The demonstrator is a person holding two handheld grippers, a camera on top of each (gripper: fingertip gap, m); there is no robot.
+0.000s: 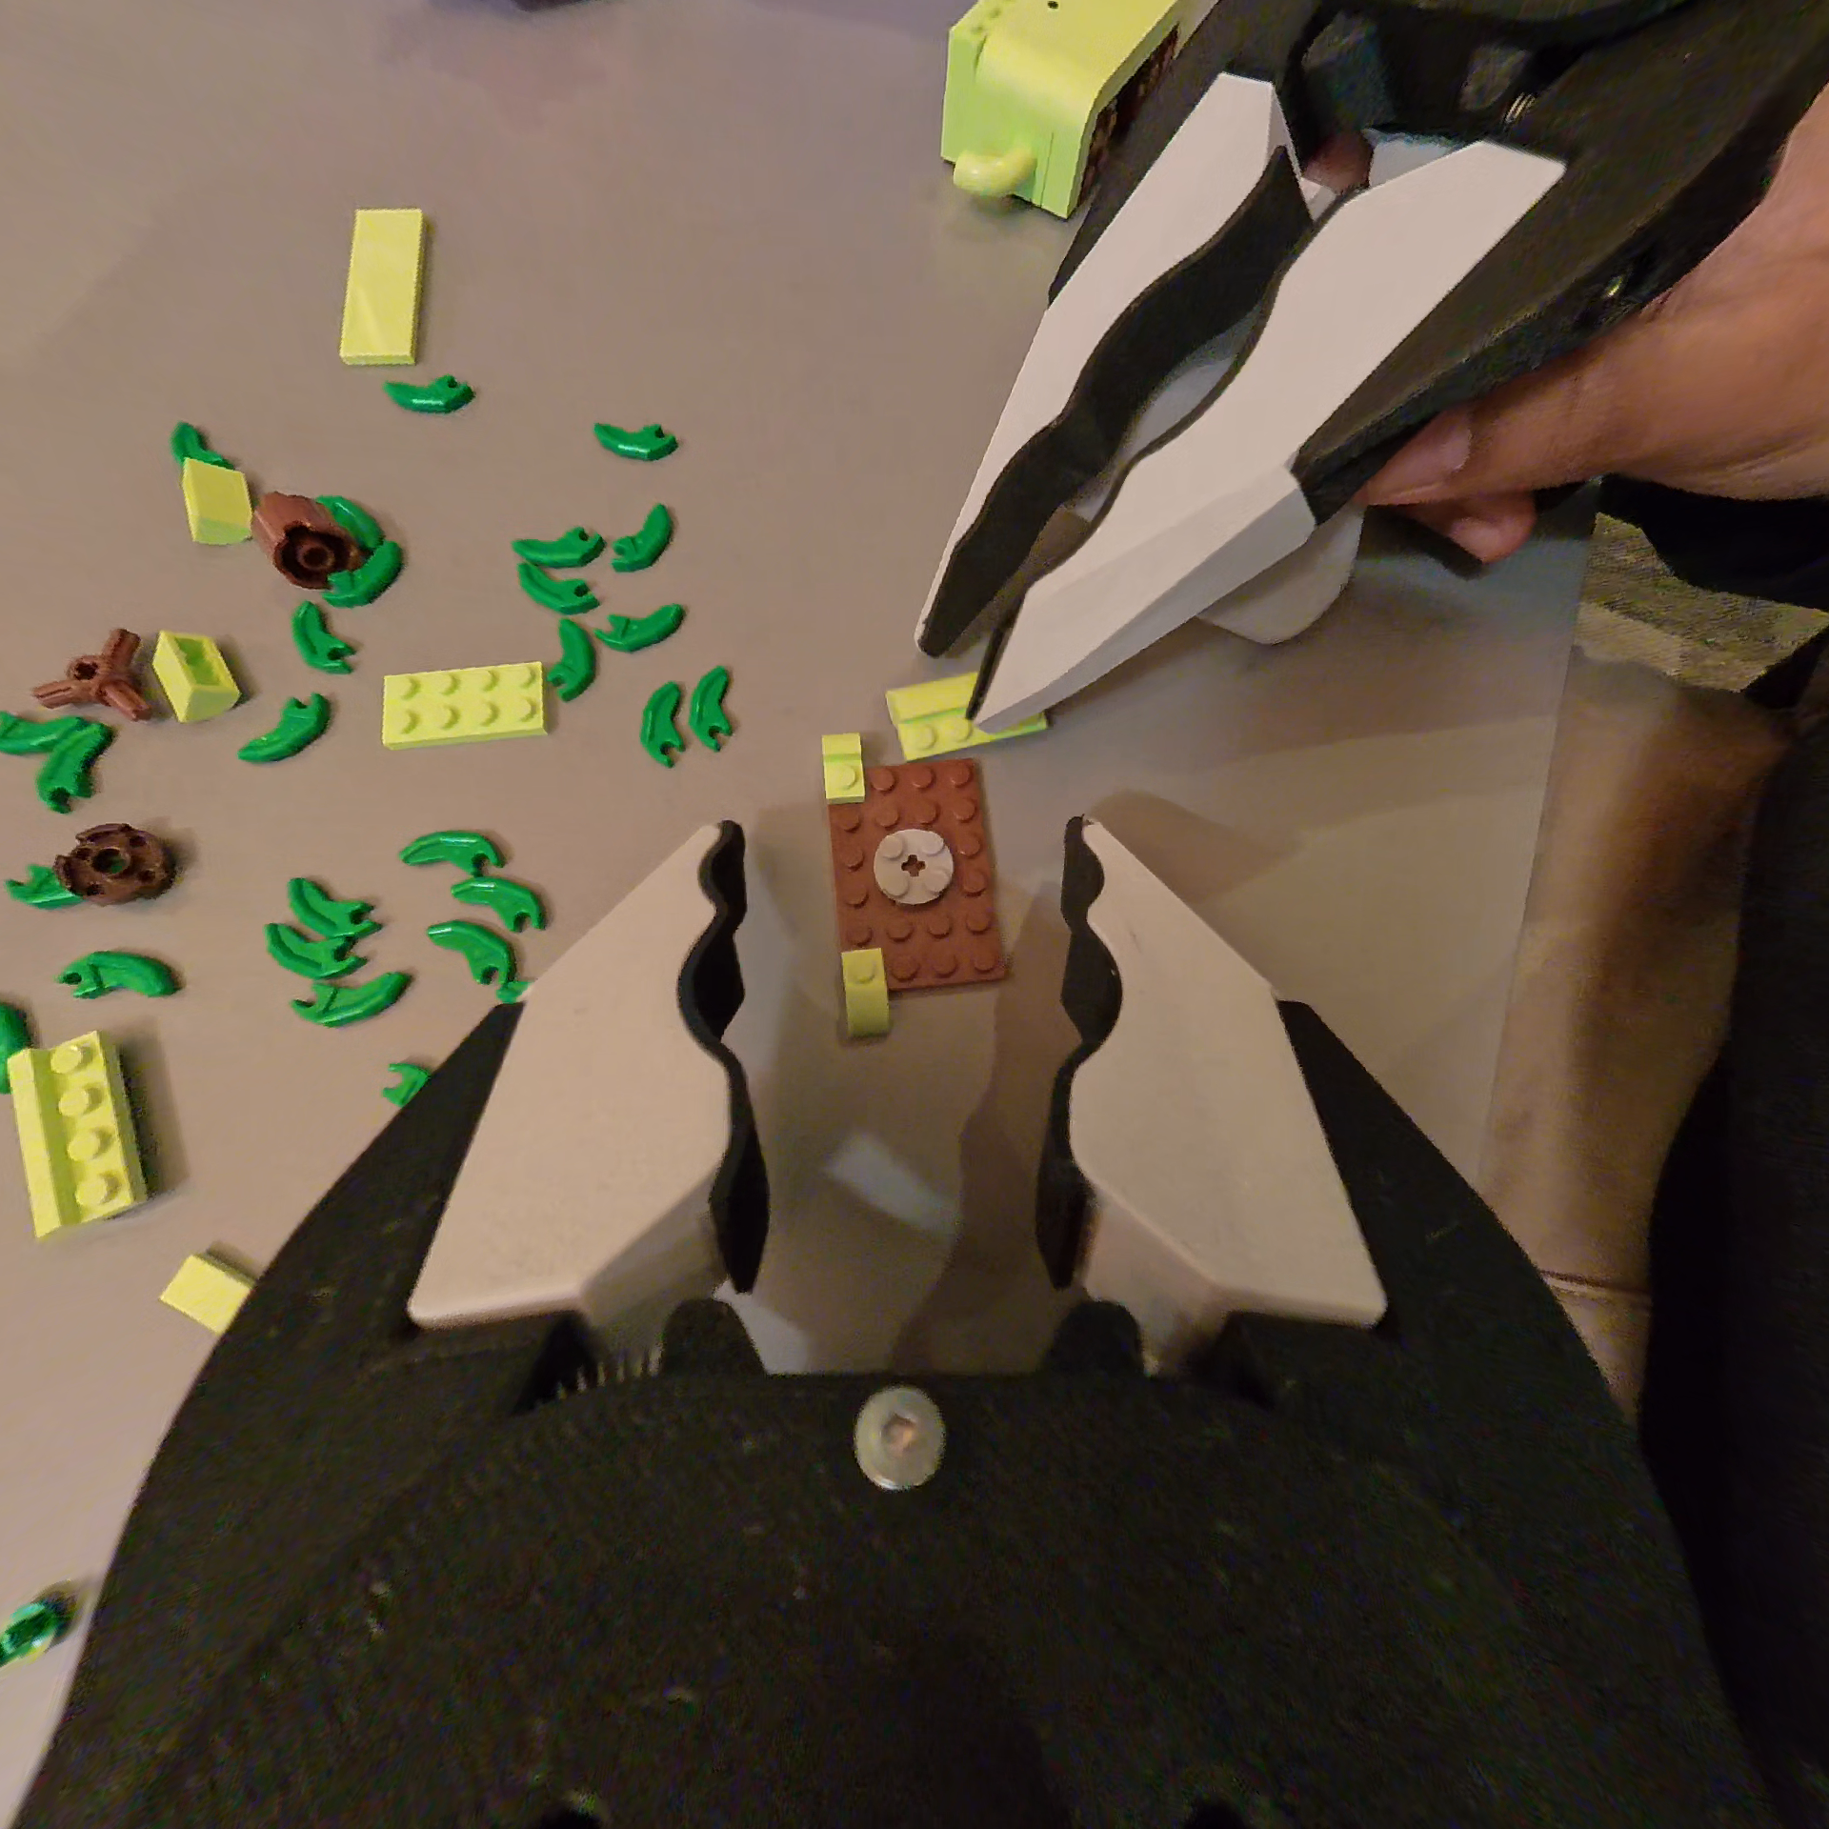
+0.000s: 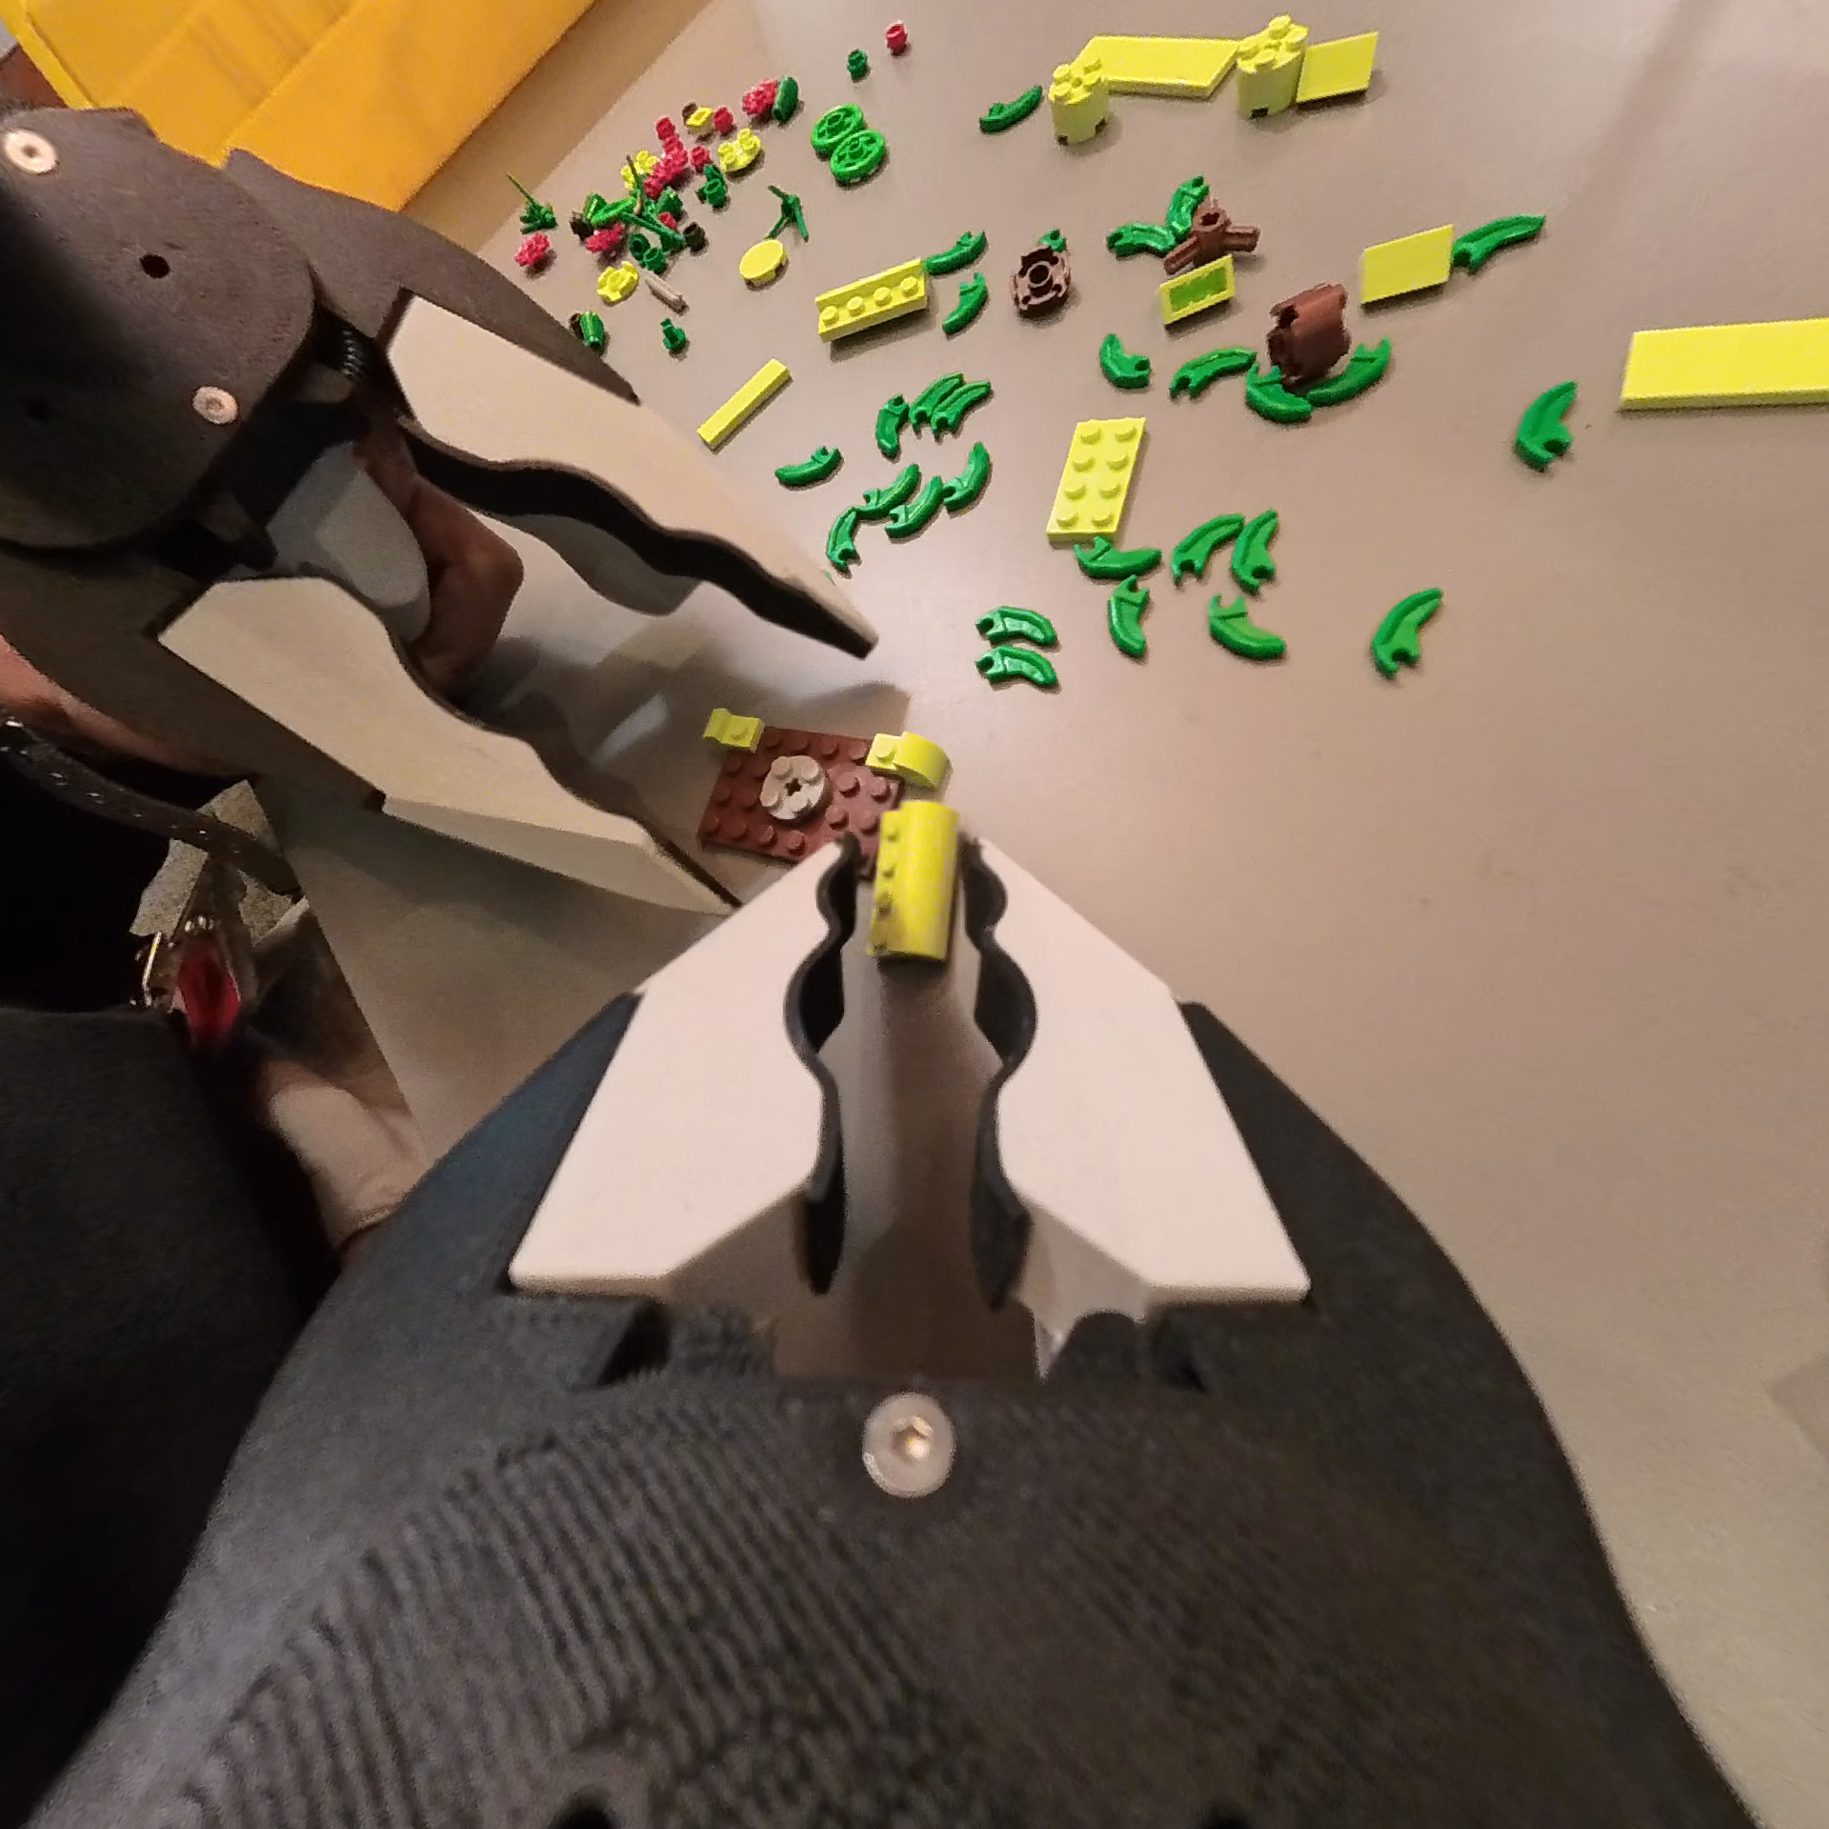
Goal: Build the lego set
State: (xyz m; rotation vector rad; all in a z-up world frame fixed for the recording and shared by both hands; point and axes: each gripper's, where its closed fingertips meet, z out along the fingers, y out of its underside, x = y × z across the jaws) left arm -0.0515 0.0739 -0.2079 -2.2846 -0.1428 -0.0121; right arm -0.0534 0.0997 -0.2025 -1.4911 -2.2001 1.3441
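Grey tabletop (image 1: 693, 198) strewn with green leaf pieces (image 2: 1227, 554) frames the build: the brown plate (image 1: 918, 876), carrying 1 grey round piece (image 1: 913, 866) and 2 lime corner pieces, lies between the spread, empty fingers of the left gripper (image 1: 901, 841). At its 1 o'clock in the left wrist view, the right gripper (image 2: 906, 866) pinches a lime curved brick (image 2: 913, 881). Seating it well likely means aligning studs squarely, then pressing straight down while the left steadies the plate.

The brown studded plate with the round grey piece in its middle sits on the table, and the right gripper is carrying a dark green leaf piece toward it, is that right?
Not quite. The right gripper holds a lime-green curved brick between its fingers, not a green leaf, as the right wrist view shows. The brown studded plate with the round grey piece does lie on the table.
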